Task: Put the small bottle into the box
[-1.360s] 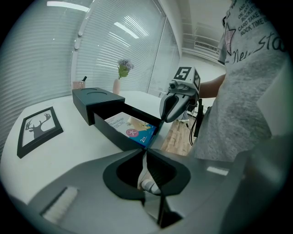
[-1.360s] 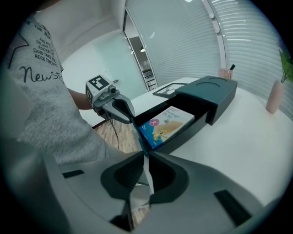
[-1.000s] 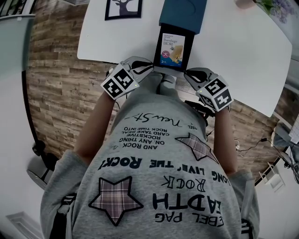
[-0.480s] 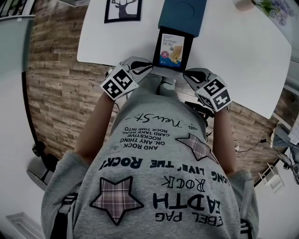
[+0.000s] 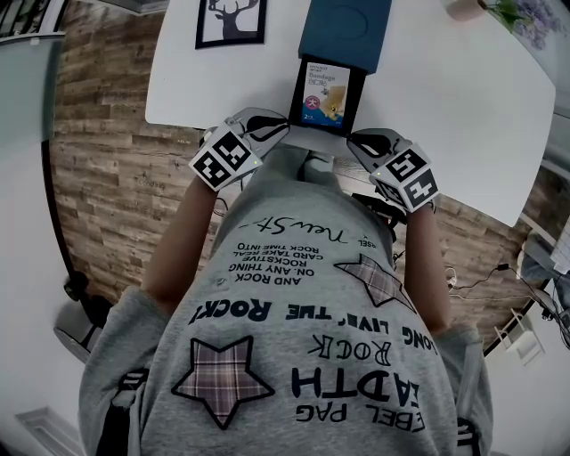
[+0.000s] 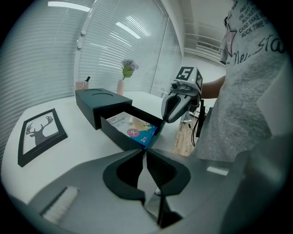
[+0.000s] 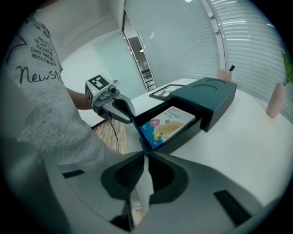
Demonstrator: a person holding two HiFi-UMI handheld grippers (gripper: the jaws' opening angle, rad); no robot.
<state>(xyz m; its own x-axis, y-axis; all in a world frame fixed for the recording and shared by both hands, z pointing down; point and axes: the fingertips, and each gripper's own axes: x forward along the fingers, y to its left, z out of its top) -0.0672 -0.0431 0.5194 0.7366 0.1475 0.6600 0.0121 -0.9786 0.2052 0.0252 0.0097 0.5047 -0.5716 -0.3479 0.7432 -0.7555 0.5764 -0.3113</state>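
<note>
Position check. The small bottle appears in none of the three views, so which way it lies from either gripper cannot be told, nor which hand is nearer to it. It is not in the open part of the box.

Box. The dark teal box stands on the white table (image 5: 445, 107) at upper centre of the head view. Its drawer (image 6: 114, 135) is pulled out of the outer sleeve (image 5: 346, 31) toward the person. The long axis of sleeve and drawer runs from top to bottom of the frame. A flat bandage packet (image 5: 326, 93) lies in the drawer and covers most of its floor. A framed deer picture (image 5: 232, 20) lies at upper left, well apart from the box.

Grippers. The left gripper (image 5: 278, 126) has its jaws closed tip to tip with nothing between them. The right gripper (image 5: 354, 141) is likewise clenched and empty. Each tip sits just beside one near corner of the drawer, left tip at the lower left corner and right tip at the lower right. Whether either touches the drawer cannot be told. Both stand about equally near the opening.

Judgement. No pick-up has begun. The bottle must be located first. Insertion would follow the drawer's open top, where the packet leaves little free floor.
</note>
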